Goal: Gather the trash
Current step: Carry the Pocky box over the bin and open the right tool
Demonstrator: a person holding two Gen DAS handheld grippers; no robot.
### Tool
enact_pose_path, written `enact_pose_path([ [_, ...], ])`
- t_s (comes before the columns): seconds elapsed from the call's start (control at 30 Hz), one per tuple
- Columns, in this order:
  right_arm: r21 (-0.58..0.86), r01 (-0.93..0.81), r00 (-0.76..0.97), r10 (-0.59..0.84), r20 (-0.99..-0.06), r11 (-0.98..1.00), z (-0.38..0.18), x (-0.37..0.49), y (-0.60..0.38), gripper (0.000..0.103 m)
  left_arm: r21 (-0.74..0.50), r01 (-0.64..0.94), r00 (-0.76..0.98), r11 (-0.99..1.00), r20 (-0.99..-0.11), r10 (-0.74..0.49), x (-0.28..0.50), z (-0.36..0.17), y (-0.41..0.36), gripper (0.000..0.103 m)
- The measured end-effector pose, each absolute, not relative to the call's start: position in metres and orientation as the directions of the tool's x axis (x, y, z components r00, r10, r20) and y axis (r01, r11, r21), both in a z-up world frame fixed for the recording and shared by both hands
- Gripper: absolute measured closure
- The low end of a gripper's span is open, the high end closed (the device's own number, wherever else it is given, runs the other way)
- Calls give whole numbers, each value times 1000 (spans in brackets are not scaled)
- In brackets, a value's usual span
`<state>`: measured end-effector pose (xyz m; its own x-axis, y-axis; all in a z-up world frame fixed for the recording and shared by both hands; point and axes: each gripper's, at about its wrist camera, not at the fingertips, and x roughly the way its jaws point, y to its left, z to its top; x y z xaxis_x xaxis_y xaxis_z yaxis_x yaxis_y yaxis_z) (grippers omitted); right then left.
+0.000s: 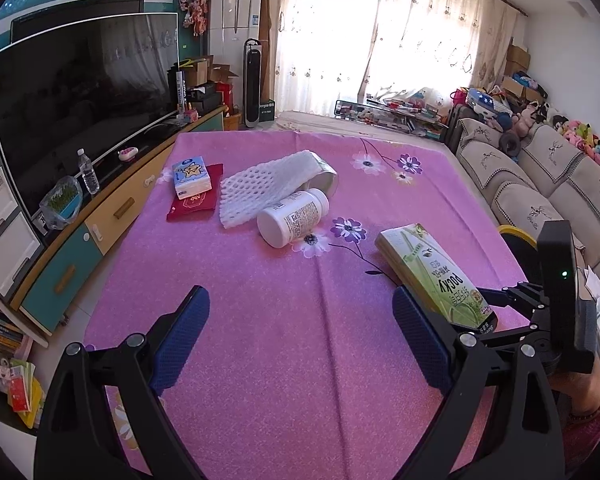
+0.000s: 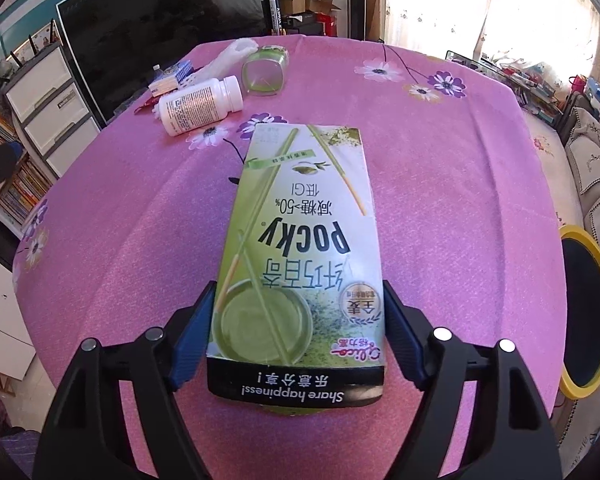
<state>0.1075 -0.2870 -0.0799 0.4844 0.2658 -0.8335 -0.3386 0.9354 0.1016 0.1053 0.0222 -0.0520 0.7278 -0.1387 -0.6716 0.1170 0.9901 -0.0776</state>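
On the bench (image 1: 284, 360), spread with a pink flowered cloth (image 2: 440, 184), the trash lies ahead of both tools. Far beyond the left tool (image 1: 300, 332), past the bench's far left edge, a big dark television (image 1: 80, 108) stands on a low cabinet (image 1: 112, 216), and off to its right runs a long sofa (image 1: 540, 184) with patterned covers.

Nearer, a white foam net sleeve (image 1: 268, 184) lies well ahead of the left tool, just left of its centre line. Touching the sleeve's near end is a white pill bottle (image 1: 294, 218) on its side, cap pointing away from the tool. Left of the sleeve a blue tissue pack (image 1: 191, 178) rests partly on a red packet (image 1: 198, 200). Behind the sleeve sits a clear plastic cup (image 2: 265, 72) on its side; the right wrist view shows its greenish base.

The green Pocky box (image 2: 300, 240) is between the fingers (image 2: 192, 332) of the right tool (image 2: 298, 336), its near end gripped by the blue pads on both long sides, the box reaching forward over the cloth. From the left wrist view that box sits just beside the left tool's right finger. The left tool stands wide, nothing between its pads. Right of the right tool, past the bench edge, is a round yellow-rimmed bin (image 2: 588, 312).
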Motion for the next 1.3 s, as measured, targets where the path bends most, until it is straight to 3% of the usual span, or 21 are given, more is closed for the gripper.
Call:
enact_pose_path([
  [0.37,129,-304,550,284,-786,944,-48,91,-329,30,-67,141,726,988,-672,-149,107,-51,11,12],
  [0.67,109,-86,625,139,-768,990,-37,90,-431,29,-60,163,716,985,-679,-159,110,-54,-2,12],
  [0.93,52,112,585,-23,-811,992,-56,101,-527,29,-54,179,701,982,-694,-166,120,-61,-17,12],
  [1.3,23,222,528,-100,-843,975,-100,140,-584,24,-33,180,689,983,-710,-150,134,-65,-37,12],
])
